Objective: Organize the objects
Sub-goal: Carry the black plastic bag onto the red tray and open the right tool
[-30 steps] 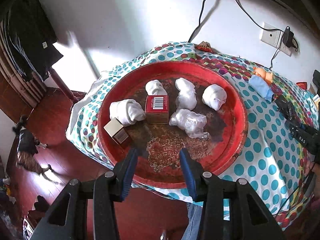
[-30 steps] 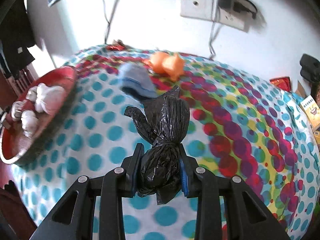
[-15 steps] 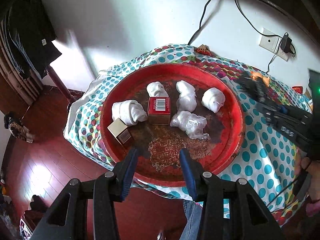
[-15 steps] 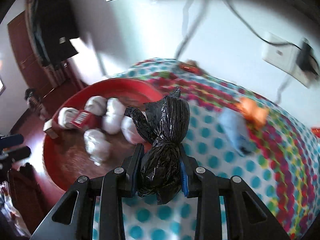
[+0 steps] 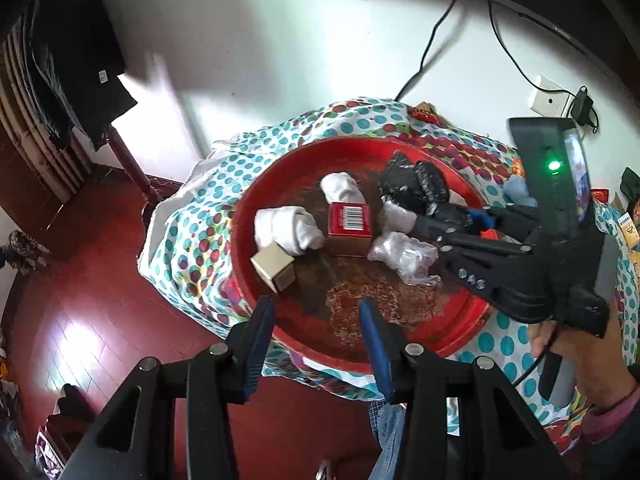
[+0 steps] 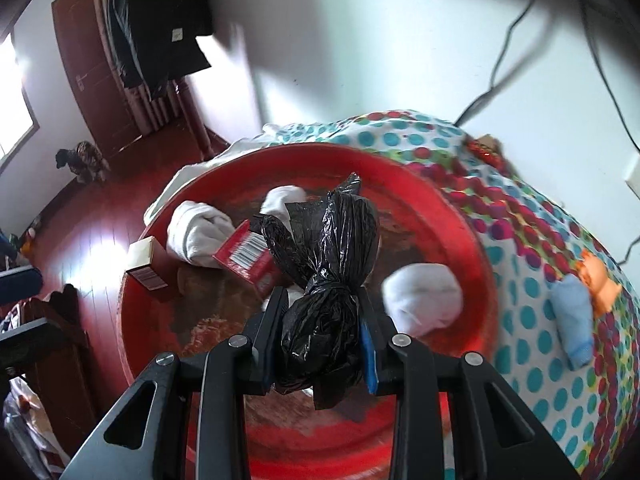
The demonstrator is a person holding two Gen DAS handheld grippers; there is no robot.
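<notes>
A round red tray (image 5: 460, 340) (image 6: 468, 232) sits on the polka-dot cloth. In it lie a red barcode box (image 5: 349, 222) (image 6: 250, 258), a beige box (image 5: 274, 266) (image 6: 146, 266), white rolled socks (image 5: 288, 228) (image 6: 198, 232) (image 6: 422, 296) and a clear crumpled bag (image 5: 404, 254). My right gripper (image 6: 320, 320) (image 5: 444, 204) is shut on a knotted black plastic bag (image 6: 328, 268) (image 5: 412, 184) and hangs over the tray's middle. My left gripper (image 5: 316, 324) stands open and empty over the tray's near rim.
A light blue rolled sock (image 6: 572, 320) and an orange toy (image 6: 598, 280) lie on the cloth right of the tray. A wall socket (image 5: 548, 98) with cables sits behind. The table edge drops to a red wooden floor (image 5: 80, 300) at left.
My right gripper has swung left with the black bag, from over the cloth to over the tray, and now shows in the left wrist view. The left gripper drifted back slightly.
</notes>
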